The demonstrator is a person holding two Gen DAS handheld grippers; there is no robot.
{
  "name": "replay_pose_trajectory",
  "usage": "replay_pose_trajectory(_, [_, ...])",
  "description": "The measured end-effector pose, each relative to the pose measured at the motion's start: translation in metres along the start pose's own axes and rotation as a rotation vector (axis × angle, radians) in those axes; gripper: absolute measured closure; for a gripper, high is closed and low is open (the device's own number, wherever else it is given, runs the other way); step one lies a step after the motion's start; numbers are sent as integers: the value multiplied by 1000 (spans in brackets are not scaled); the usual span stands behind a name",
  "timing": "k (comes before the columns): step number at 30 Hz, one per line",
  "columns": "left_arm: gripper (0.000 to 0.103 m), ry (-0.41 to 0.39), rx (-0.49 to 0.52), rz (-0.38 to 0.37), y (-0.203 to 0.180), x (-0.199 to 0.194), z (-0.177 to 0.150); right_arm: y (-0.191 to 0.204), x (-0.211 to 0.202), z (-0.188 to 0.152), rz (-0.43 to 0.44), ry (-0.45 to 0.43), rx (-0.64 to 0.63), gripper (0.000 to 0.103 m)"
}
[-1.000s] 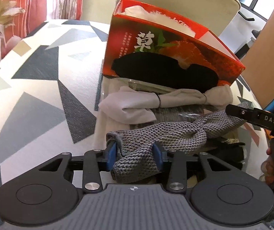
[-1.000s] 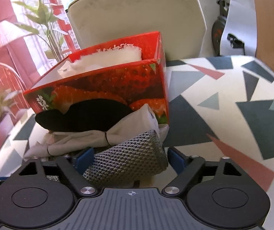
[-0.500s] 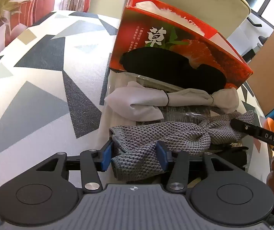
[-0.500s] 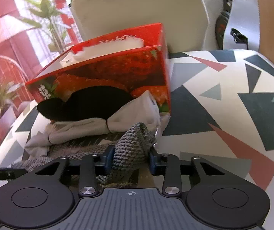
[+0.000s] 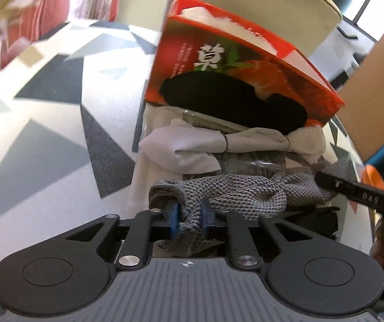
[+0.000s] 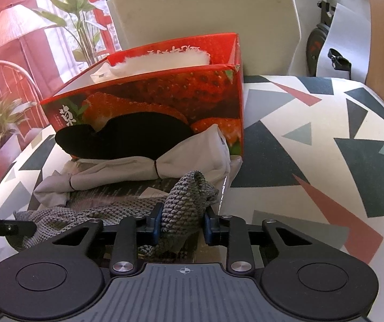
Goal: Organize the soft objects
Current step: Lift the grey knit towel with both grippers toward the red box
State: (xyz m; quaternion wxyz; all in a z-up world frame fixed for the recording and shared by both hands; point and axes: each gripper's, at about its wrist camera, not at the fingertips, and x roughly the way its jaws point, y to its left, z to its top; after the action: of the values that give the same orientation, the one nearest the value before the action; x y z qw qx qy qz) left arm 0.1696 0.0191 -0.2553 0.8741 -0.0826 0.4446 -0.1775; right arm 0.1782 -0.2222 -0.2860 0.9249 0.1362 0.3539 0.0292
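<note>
Nearest, the left gripper point(image 5: 187, 218) is pinched nearly closed on one end of a grey knitted cloth point(image 5: 235, 189), and the right gripper point(image 6: 181, 224) is clamped on its other bunched end. The cloth is coarse-woven, rumpled and twisted, stretched loosely between them over the patterned counter point(image 6: 326, 145). Just beyond it lies a pale cloth bundle point(image 6: 143, 170) cinched with dark bands. Behind that stands a red strawberry-printed box point(image 6: 165, 102) holding something white and fluffy, a black soft item point(image 6: 122, 136) against its front.
</note>
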Motion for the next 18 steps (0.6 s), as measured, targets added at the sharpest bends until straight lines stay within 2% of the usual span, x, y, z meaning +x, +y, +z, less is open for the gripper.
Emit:
replay_pose_trajectory(5, [90,-41,-36,-22,5,-13,7,2,-10,9,18,-17,-37,78])
replay_pose_trajectory(9, [91,-103,-22,-5,4,-28,17,5,-20,21,78,-25,-77,78])
replay_pose_trajectory(14, [91,-163,-7,4,2,-44,27,19,-26,33,101,-24,-185,78])
replay_pose_trajectory(18, [91,-199,26,22,3,-55,38,25,-29,40,129,-20,-213,78])
